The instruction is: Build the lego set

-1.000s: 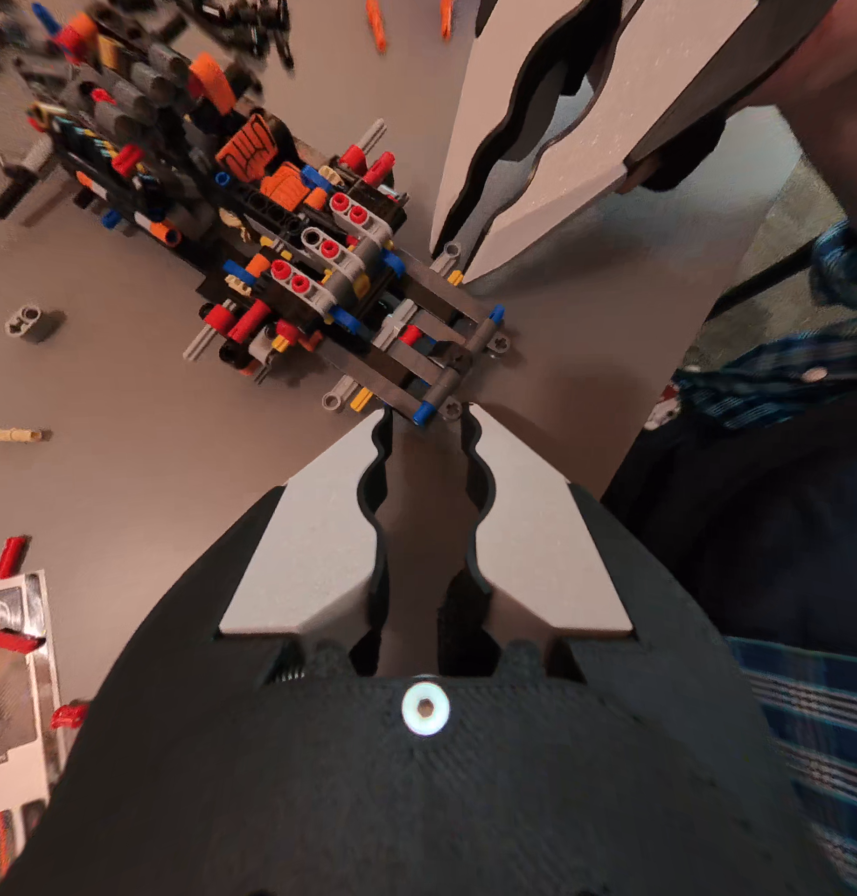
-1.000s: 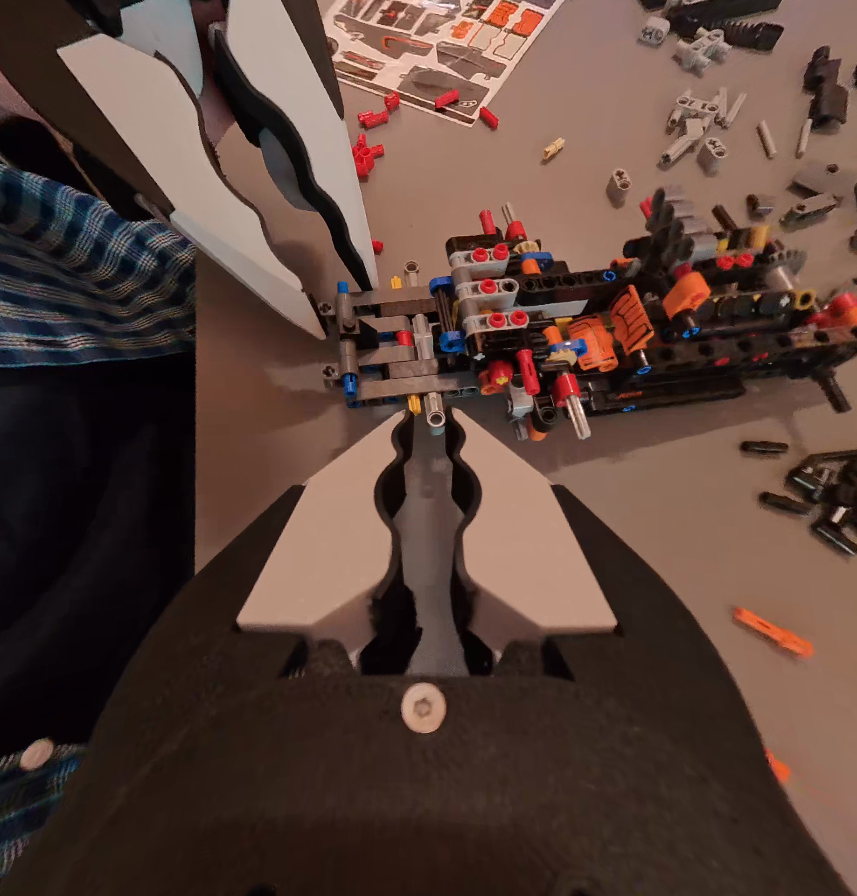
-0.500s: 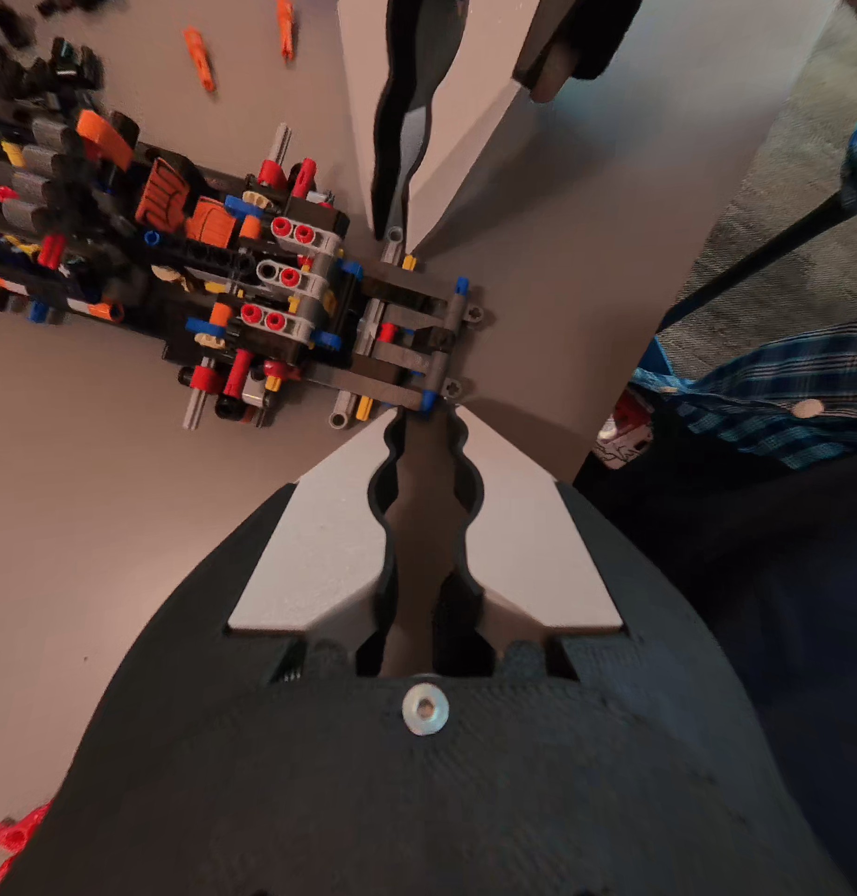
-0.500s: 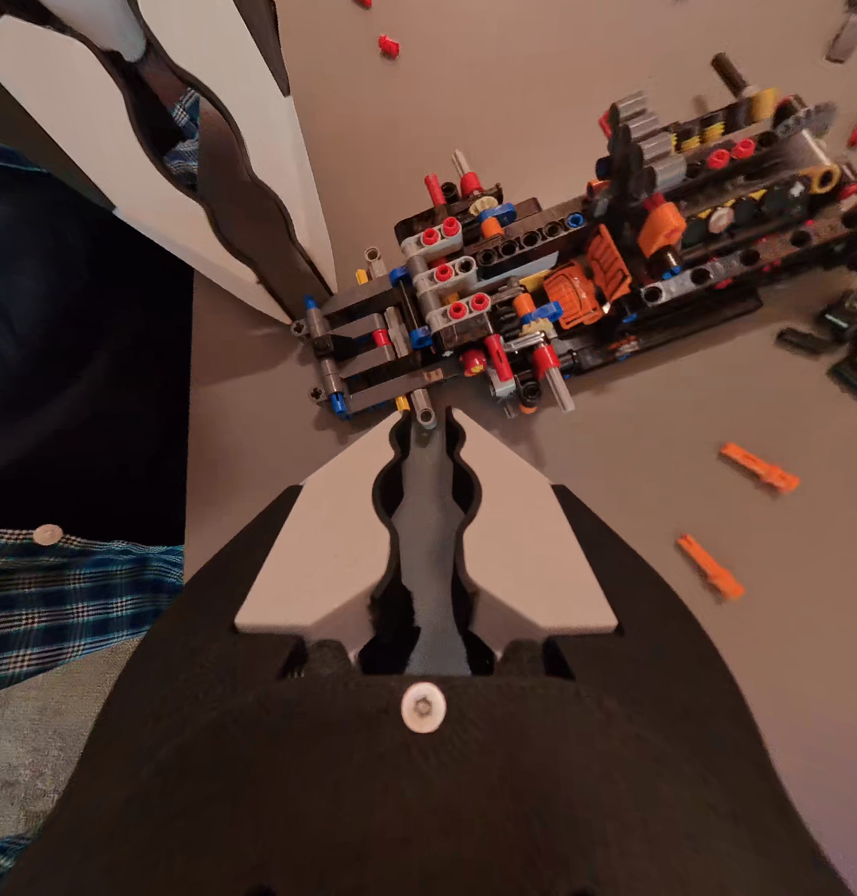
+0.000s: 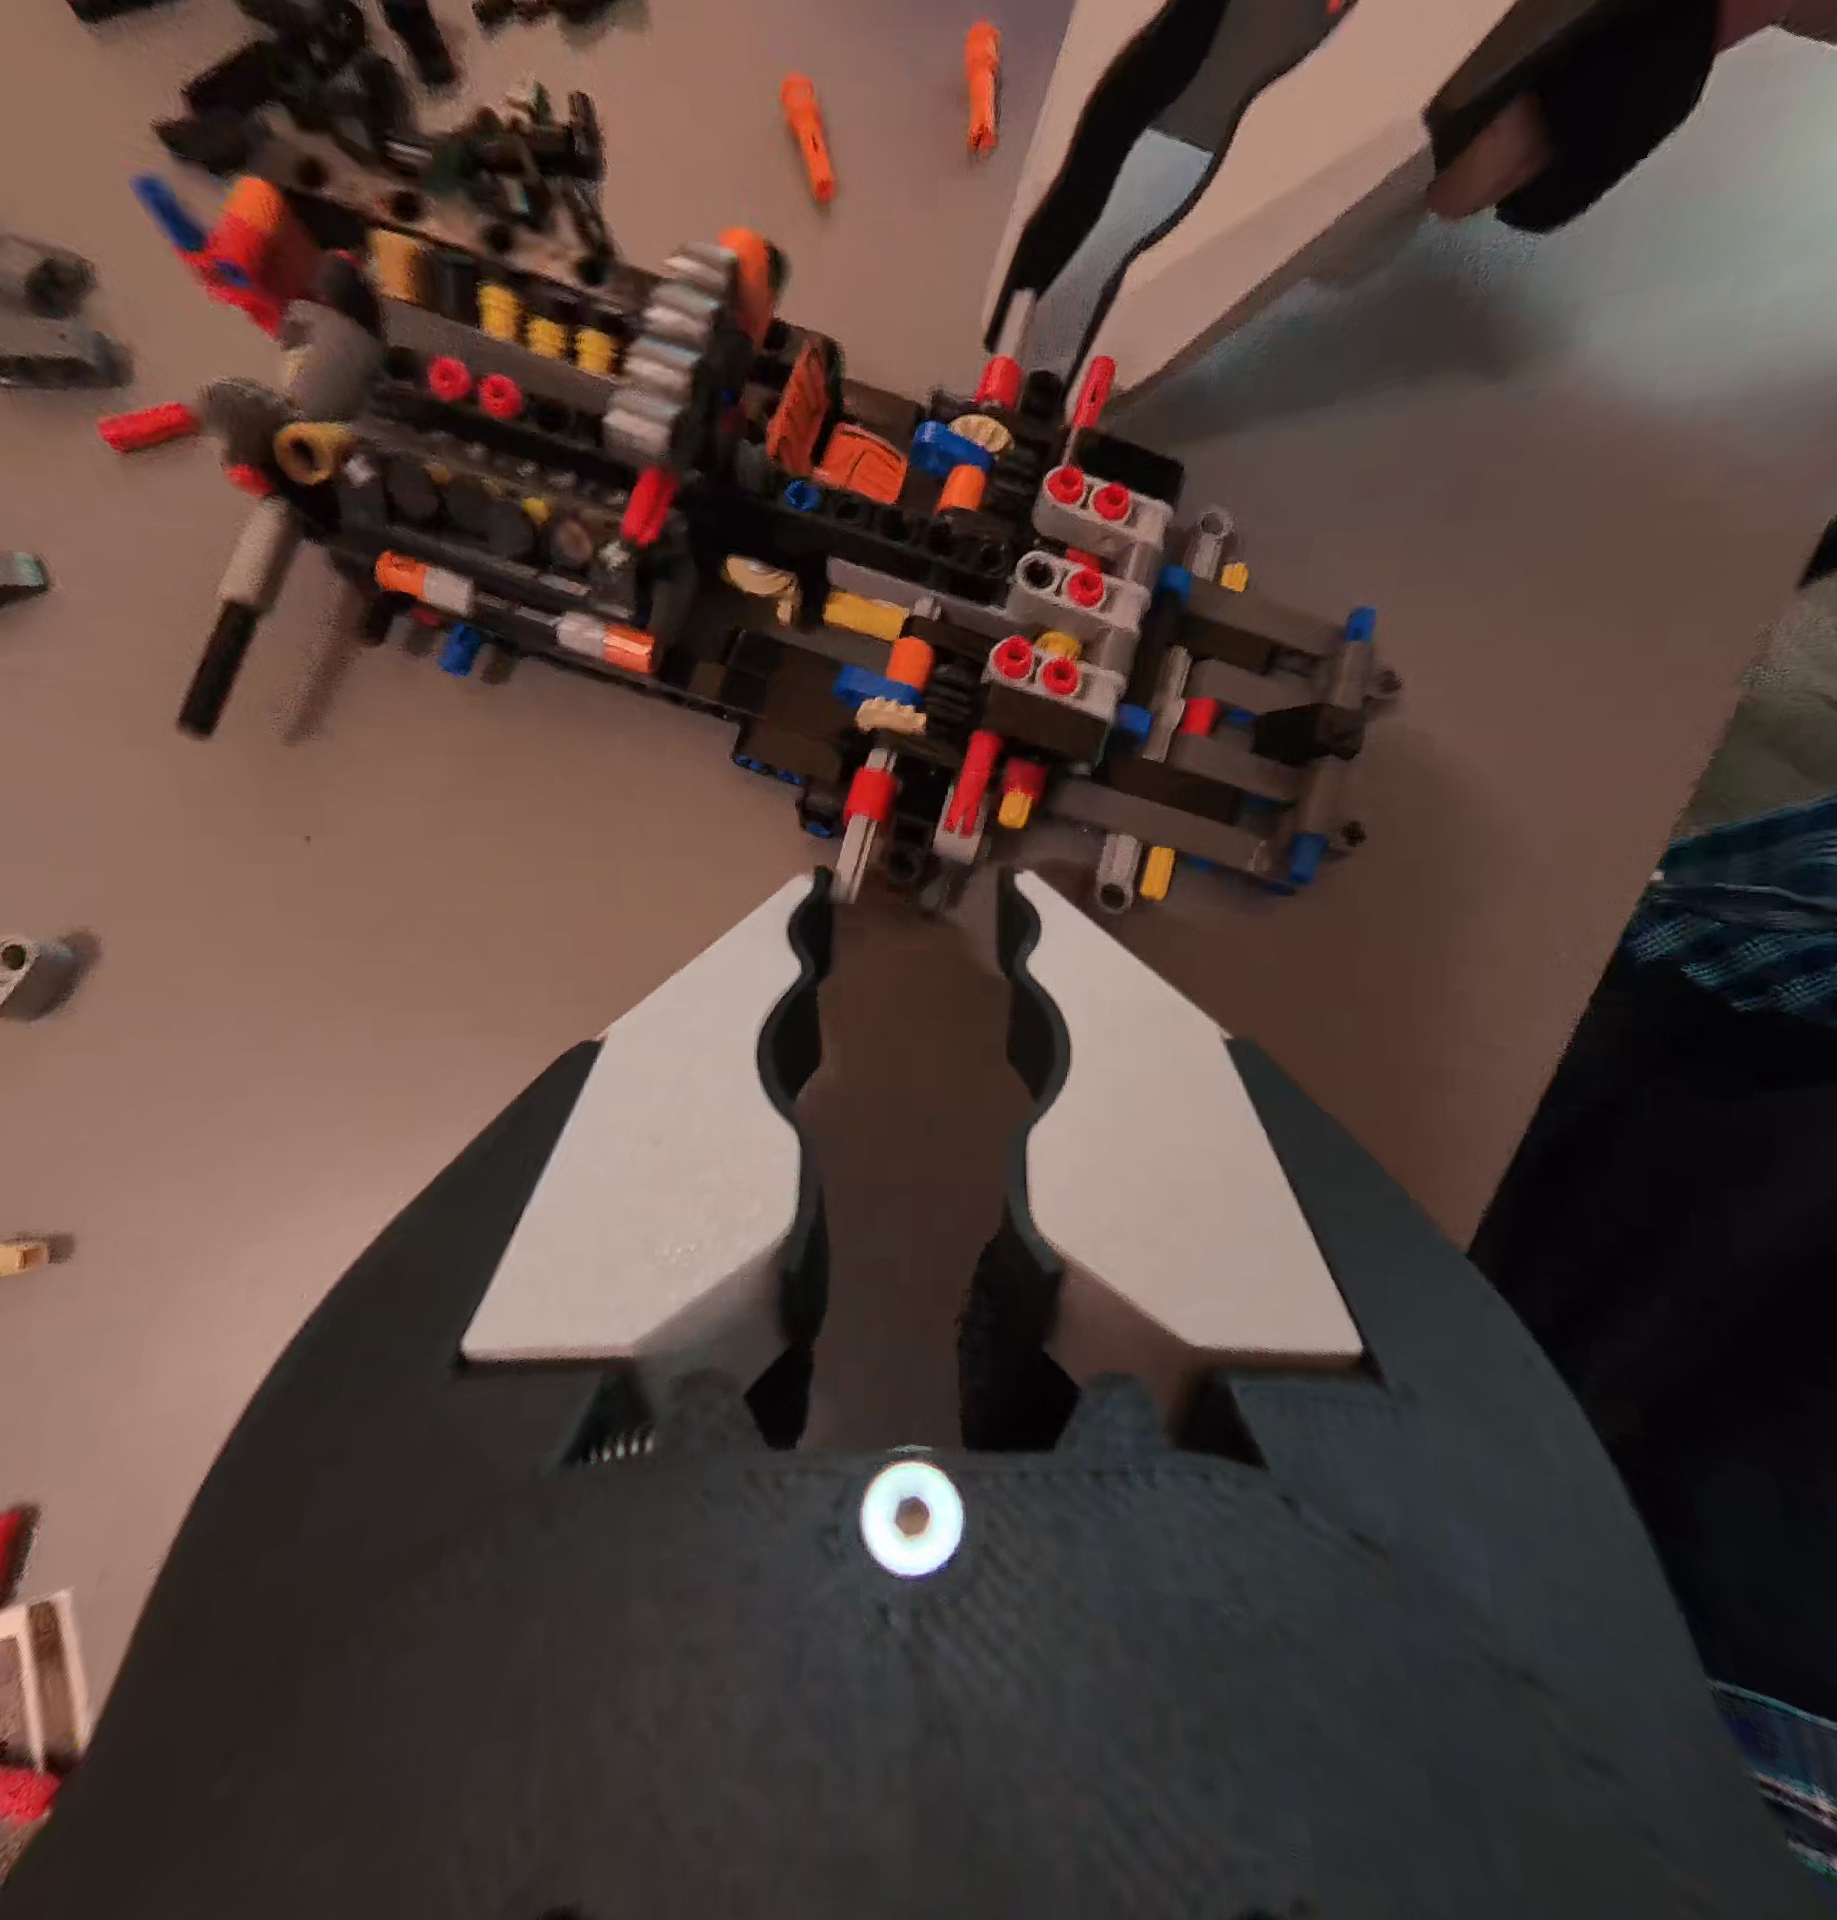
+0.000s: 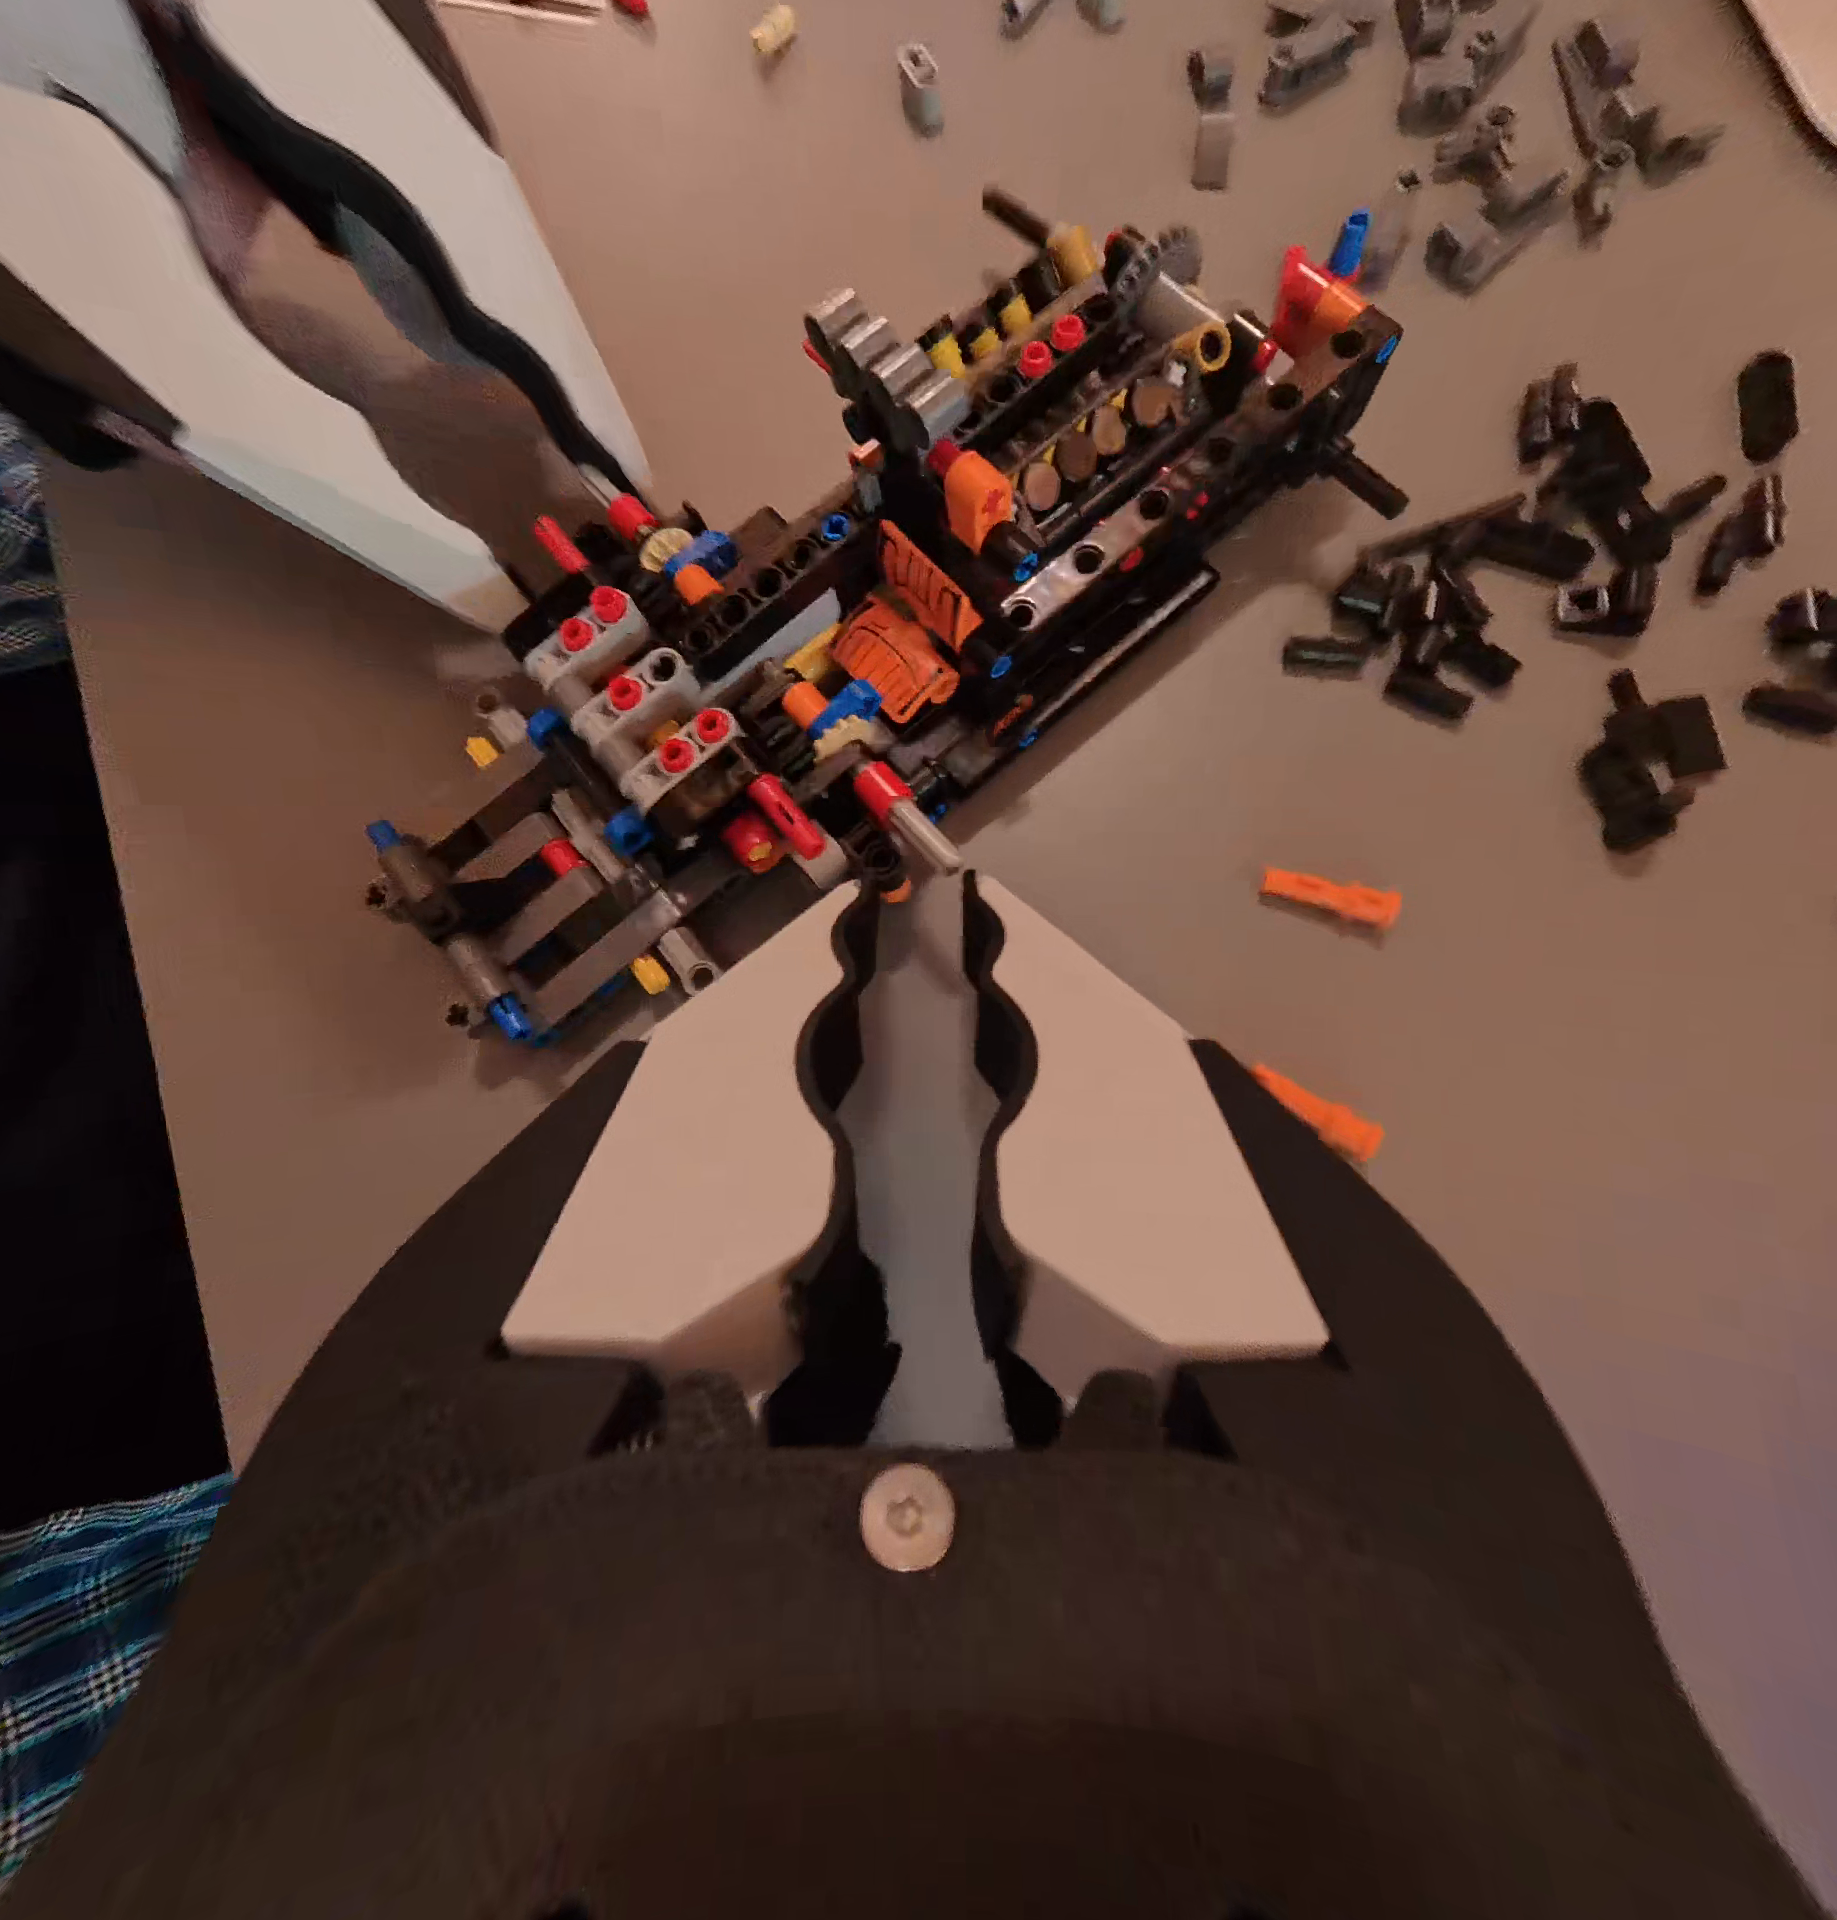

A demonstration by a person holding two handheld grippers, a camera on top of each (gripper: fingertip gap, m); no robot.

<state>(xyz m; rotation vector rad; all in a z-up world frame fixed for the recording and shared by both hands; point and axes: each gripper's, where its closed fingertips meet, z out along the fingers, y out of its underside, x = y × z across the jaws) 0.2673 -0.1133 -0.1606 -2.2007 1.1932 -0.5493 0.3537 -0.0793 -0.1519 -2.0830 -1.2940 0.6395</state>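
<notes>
Though many loose pieces (image 6: pixel 1496 582) lie at 2 o'clock unused, lego model (image 6: pixel 893 623): centre table, part-built. Left gripper (image 5: pixel 909 899) and right gripper (image 6: pixel 919 894): both released, flanking it, grasping nothing.

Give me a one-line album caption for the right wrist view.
Two open hand-held grippers, right and left, flank a half-built lego model on a table strewn with loose pieces.

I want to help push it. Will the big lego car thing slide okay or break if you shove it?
The lego build is long and flat on the table, so it would probably slide or swivel, not tip. Its thin red and grey pins stick out the sides and might pop off.
</notes>
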